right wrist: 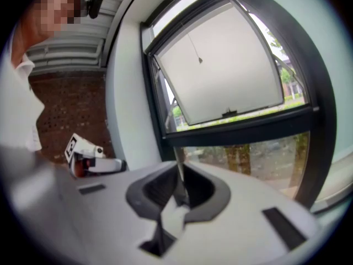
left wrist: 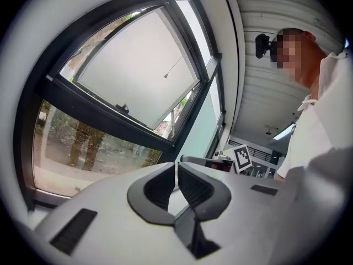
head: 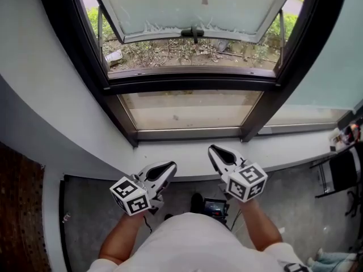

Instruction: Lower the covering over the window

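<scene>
Black window frame, pale frosted sash, white sill, black-and-white checked marker cubes.

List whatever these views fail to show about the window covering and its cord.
- Covering: seen in no view; head view's top edge crops everything above the open sash.
- Cord: its upper end runs off head view's top edge, and its attachment is too faint to make out in both gripper views.

No words, numbers or brand names can be read anywhere. The only signs are black-and-white square markers on the cube of the left tool and on the cube of the right tool.
</scene>
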